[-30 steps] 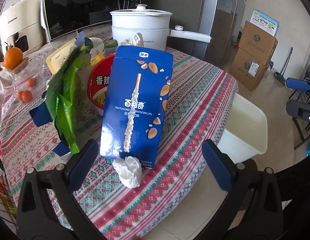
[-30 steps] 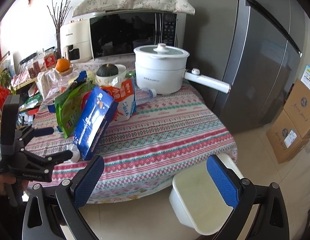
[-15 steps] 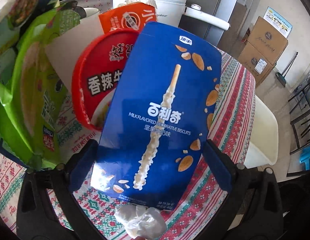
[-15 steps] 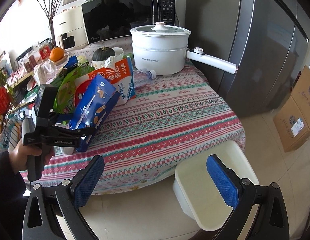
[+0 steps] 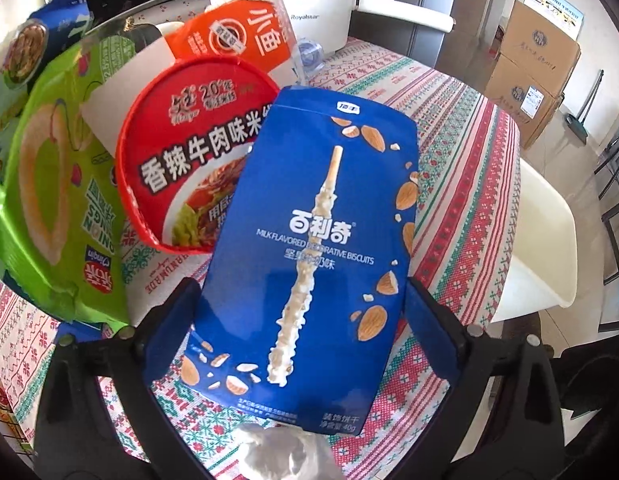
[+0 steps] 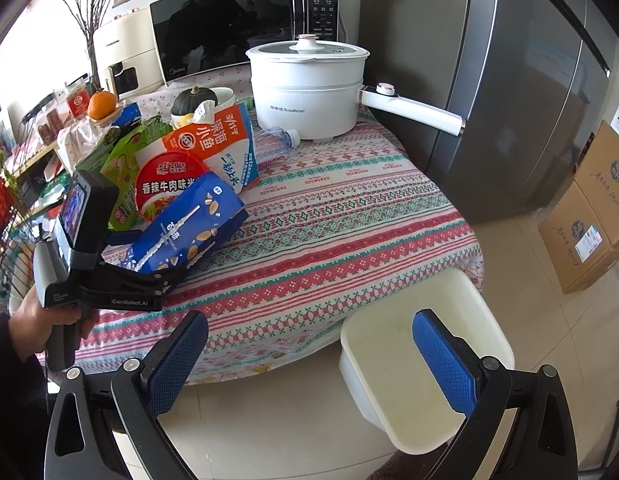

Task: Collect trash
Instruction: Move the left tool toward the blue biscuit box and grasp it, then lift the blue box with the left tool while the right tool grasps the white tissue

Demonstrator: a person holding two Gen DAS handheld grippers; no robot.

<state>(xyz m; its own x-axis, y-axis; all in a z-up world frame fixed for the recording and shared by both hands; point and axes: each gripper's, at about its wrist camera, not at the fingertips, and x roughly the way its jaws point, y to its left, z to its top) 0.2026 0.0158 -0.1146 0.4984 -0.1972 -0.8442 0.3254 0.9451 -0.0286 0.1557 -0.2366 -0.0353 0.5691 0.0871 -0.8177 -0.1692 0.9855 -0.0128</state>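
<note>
blue biscuit box (image 5: 309, 240): "百利奇", "MILK FLAVORED DECORATIVE BISCUITS", "40g" at bottom corner
red noodle cup lid (image 5: 189, 152): "香辣牛肉味米", "20%"
orange-white pouch (image 5: 237, 38): "小鱼"; in the right wrist view also "深海"
green snack bag (image 5: 69, 200): "ONION RINGS", upside down
white electric pot (image 6: 305, 84): "Royalstar"
left gripper (image 6: 149, 264) body: "GenRobot.AI"
tablecloth (image 6: 329, 216): repeated "HANDMADE" band
cream appliance (image 6: 125, 52): small dark lettering, unreadable
</note>
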